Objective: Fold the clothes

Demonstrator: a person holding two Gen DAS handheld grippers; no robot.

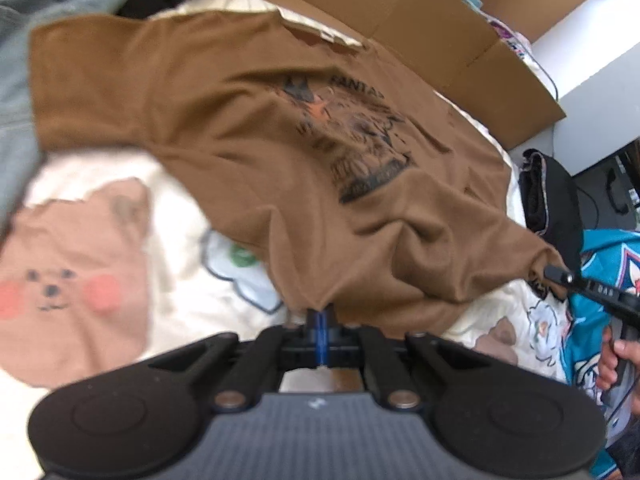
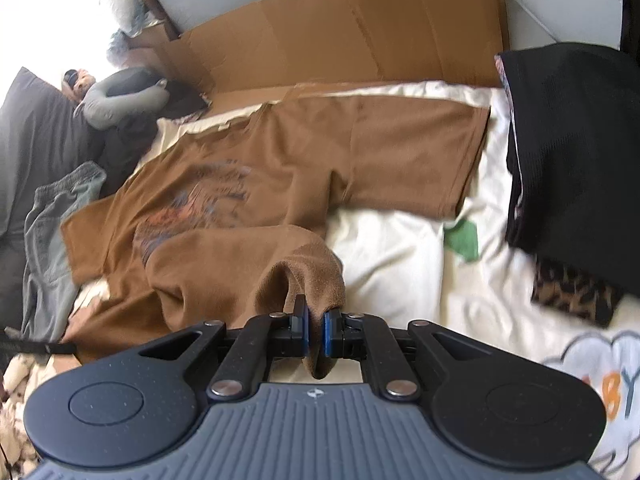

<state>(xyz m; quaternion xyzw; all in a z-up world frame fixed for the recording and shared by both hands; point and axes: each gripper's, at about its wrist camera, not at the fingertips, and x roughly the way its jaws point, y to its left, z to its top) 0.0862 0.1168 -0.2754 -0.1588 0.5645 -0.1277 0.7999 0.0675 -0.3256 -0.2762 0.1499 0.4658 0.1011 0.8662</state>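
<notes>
Brown T-shirt (image 1: 248, 120) hem pinched in both closed claws, left claw (image 1: 322, 318), right claw (image 2: 316, 326)

Open cream bedding (image 2: 384, 264) lies bare right of the brown shirt (image 2: 280, 160), giving passage. Flattened cardboard (image 2: 340, 28) walls the far side, a black folded stack (image 2: 572, 152) blocks the right, and grey clothes (image 2: 56, 220) crowd the left.
</notes>
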